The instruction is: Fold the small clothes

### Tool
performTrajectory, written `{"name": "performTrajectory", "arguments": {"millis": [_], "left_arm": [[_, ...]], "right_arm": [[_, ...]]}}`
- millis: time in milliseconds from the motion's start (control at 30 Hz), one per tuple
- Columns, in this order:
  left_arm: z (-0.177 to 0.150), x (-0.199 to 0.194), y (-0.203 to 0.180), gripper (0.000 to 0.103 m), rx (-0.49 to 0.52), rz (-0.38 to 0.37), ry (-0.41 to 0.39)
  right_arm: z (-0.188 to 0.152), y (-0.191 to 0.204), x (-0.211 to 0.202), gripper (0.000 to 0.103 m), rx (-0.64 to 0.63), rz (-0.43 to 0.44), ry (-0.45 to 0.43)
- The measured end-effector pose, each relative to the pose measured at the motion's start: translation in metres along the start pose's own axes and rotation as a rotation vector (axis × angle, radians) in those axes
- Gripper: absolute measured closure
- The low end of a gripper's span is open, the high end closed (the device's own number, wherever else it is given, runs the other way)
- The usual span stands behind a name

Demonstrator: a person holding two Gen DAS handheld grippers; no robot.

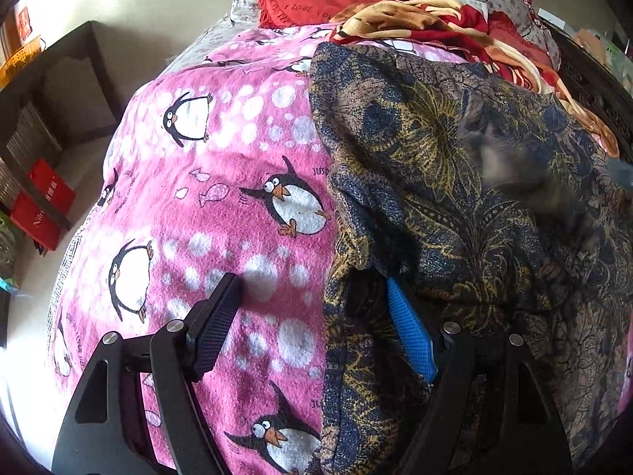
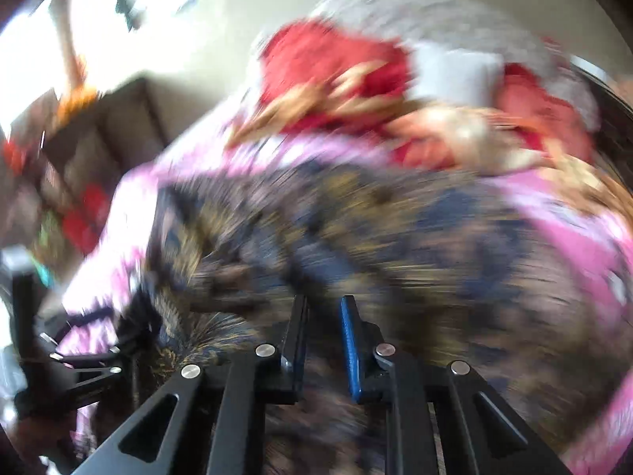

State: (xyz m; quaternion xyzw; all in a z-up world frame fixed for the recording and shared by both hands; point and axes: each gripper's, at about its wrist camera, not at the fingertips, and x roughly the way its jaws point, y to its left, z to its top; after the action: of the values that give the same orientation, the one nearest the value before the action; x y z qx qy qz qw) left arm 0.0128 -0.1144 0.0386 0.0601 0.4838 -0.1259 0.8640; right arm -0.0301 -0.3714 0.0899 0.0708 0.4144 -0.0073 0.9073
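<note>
Navy-and-gold patterned cloth (image 1: 455, 182) drapes over my spread left claw (image 1: 312, 316) on the pink penguin blanket (image 1: 221, 182); my right claw (image 2: 324, 308) gapes narrowly, blurred.

whole right wrist view is motion-smeared, so the dark patterned garment (image 2: 356, 237) shows no print detail and its edges can't be traced; the pink penguin blanket (image 2: 573, 245) beside it is just streaks. right gripper (image 2: 322, 316) fingers stand close w/ a narrow gap, can't tell if cloth is pinched. in the left wrist view, the left gripper (image 1: 312, 297) has its blue pad tip tucked under a garment (image 1: 435, 182) fold; a grey blurred patch sits on the garment's right part, unidentifiable.
</note>
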Motion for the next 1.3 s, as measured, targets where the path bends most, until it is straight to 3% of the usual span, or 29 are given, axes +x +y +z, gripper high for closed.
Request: {"name": "performTrajectory", "arguments": {"millis": [100, 200, 267, 333, 367, 400, 500, 633, 767, 833, 867, 967, 1067, 1167, 1233, 1267, 1300], "left_arm": [[0.002, 0.002, -0.004, 0.028, 0.002, 0.011, -0.001], [0.003, 0.004, -0.007, 0.028, 0.008, 0.029, 0.001], [0.003, 0.004, -0.009, 0.028, 0.005, 0.034, 0.002], [0.003, 0.004, -0.008, 0.028, 0.001, 0.033, 0.003], [0.003, 0.004, -0.007, 0.028, -0.001, 0.031, 0.004], [0.003, 0.004, -0.007, 0.028, -0.003, 0.028, 0.006], [0.002, 0.005, -0.005, 0.027, -0.006, 0.025, 0.008], [0.001, 0.006, -0.008, 0.024, 0.005, 0.026, 0.005], [0.000, 0.008, -0.009, 0.020, 0.010, 0.025, 0.000], [0.001, 0.009, -0.009, 0.020, 0.011, 0.019, -0.003], [0.001, 0.009, -0.008, 0.020, 0.013, 0.015, -0.006], [0.000, 0.009, -0.008, 0.019, 0.023, 0.015, -0.014], [-0.001, 0.011, -0.010, 0.018, 0.030, 0.023, -0.019], [-0.001, 0.011, -0.013, 0.017, 0.035, 0.037, -0.019], [-0.001, 0.012, -0.014, 0.016, 0.034, 0.045, -0.018], [-0.001, 0.012, -0.015, 0.016, 0.033, 0.049, -0.016], [-0.001, 0.012, -0.015, 0.016, 0.032, 0.053, -0.014]], "right_arm": [[-0.016, -0.061, -0.041, 0.088, 0.135, -0.063, -0.047], [-0.043, -0.108, -0.045, 0.088, 0.208, -0.168, 0.048], [-0.050, -0.115, -0.044, 0.083, 0.219, -0.129, 0.081], [-0.047, -0.091, -0.049, 0.056, 0.126, -0.090, 0.057], [-0.044, -0.077, -0.051, 0.028, 0.076, -0.069, 0.041], [-0.040, -0.057, -0.050, 0.016, 0.018, -0.028, 0.018], [-0.030, 0.009, -0.031, 0.017, -0.165, 0.007, -0.004], [-0.020, 0.060, 0.027, 0.021, -0.246, 0.052, 0.074], [-0.019, 0.080, 0.088, 0.061, -0.292, -0.002, 0.167], [-0.013, 0.074, 0.092, 0.081, -0.265, 0.010, 0.156], [-0.007, 0.061, 0.080, 0.091, -0.191, 0.057, 0.139], [-0.002, 0.004, 0.020, 0.092, 0.030, 0.132, 0.020], [-0.020, -0.057, -0.034, 0.092, 0.167, 0.061, -0.069], [-0.052, -0.120, -0.057, 0.092, 0.274, -0.130, 0.004], [-0.064, -0.143, -0.066, 0.091, 0.326, -0.162, 0.050], [-0.065, -0.147, -0.069, 0.085, 0.318, -0.148, 0.048], [-0.063, -0.140, -0.072, 0.065, 0.286, -0.128, 0.034]]}}
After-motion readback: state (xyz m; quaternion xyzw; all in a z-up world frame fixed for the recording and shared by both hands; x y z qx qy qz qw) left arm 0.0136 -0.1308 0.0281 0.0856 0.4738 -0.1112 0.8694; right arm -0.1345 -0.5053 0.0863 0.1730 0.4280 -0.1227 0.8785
